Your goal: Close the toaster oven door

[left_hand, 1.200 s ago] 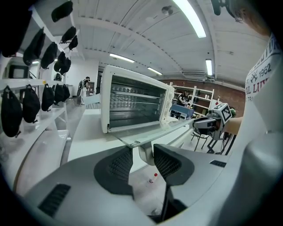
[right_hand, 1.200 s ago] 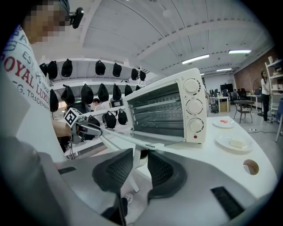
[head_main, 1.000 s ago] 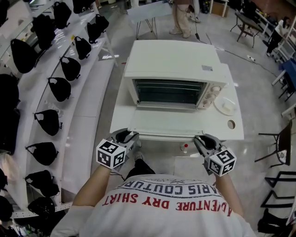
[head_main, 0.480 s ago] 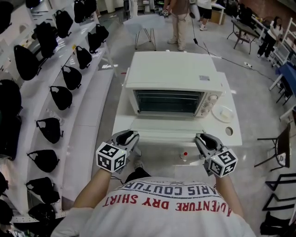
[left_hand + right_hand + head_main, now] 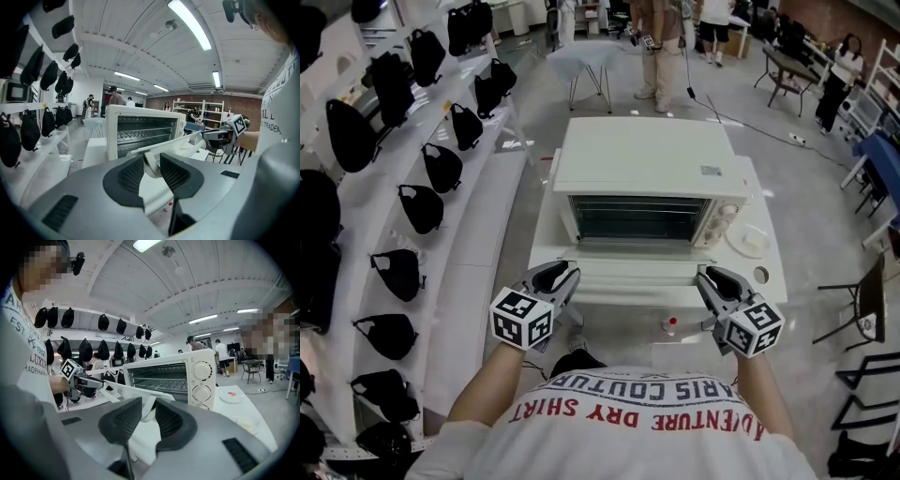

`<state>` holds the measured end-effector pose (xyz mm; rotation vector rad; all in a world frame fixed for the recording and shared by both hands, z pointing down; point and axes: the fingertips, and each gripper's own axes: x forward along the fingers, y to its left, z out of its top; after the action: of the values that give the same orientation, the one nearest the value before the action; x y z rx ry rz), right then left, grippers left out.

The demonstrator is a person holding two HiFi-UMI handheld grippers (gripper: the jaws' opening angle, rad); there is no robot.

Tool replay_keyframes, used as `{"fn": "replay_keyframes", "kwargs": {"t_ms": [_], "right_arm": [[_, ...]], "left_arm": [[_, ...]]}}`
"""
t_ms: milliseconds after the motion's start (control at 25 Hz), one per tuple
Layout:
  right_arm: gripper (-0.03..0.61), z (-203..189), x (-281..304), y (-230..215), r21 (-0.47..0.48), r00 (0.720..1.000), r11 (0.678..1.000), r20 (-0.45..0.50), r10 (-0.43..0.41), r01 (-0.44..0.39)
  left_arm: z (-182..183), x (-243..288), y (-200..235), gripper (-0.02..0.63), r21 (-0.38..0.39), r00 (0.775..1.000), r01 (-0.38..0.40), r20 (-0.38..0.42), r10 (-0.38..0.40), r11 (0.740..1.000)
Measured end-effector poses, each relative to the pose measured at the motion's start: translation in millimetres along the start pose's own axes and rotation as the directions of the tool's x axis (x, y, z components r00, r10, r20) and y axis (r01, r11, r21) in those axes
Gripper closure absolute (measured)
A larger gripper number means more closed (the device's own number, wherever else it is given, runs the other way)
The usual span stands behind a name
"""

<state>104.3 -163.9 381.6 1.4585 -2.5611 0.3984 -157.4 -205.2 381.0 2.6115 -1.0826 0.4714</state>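
A white toaster oven (image 5: 642,178) stands on a white table (image 5: 769,286), its door (image 5: 633,270) tilted partway up from flat. My left gripper (image 5: 567,274) holds the left end of the door handle (image 5: 151,161). My right gripper (image 5: 705,277) holds the right end of the handle (image 5: 149,408). In the left gripper view the left gripper (image 5: 151,165) has its dark ribbed pads (image 5: 129,174) pressed on the white handle. The right gripper (image 5: 147,411) grips it the same way. Both pairs of jaws have just been closing on the handle. The oven's rack and knobs (image 5: 202,392) show behind the door.
A white plate (image 5: 750,239) and a small round cup (image 5: 759,275) sit on the table right of the oven. Shelves of black bags (image 5: 422,202) run along the left. A small red-capped bottle (image 5: 669,325) lies on the floor below the table. People (image 5: 661,37) stand at the back.
Both grippers have risen with the door handle between them, and the door has swung up from lying flat to partly raised. The view has tilted up a little.
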Motion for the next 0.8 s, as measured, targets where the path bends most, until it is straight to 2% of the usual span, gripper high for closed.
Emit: {"fn": "replay_keyframes", "kwargs": {"t_ms": [280, 800], "right_arm": [[0.483, 18, 7, -8, 0.056, 0.999, 0.998, 0.046, 0.004, -0.007], [0.491, 46, 21, -23, 0.061, 0.995, 0.998, 0.099, -0.028, 0.022]], "left_arm": [[19, 5, 7, 0.485, -0.015, 0.999, 0.016, 0.036, -0.015, 1.0], [48, 18, 23, 0.485, -0.056, 0.997, 0.041, 0.07, -0.037, 0.998]]}}
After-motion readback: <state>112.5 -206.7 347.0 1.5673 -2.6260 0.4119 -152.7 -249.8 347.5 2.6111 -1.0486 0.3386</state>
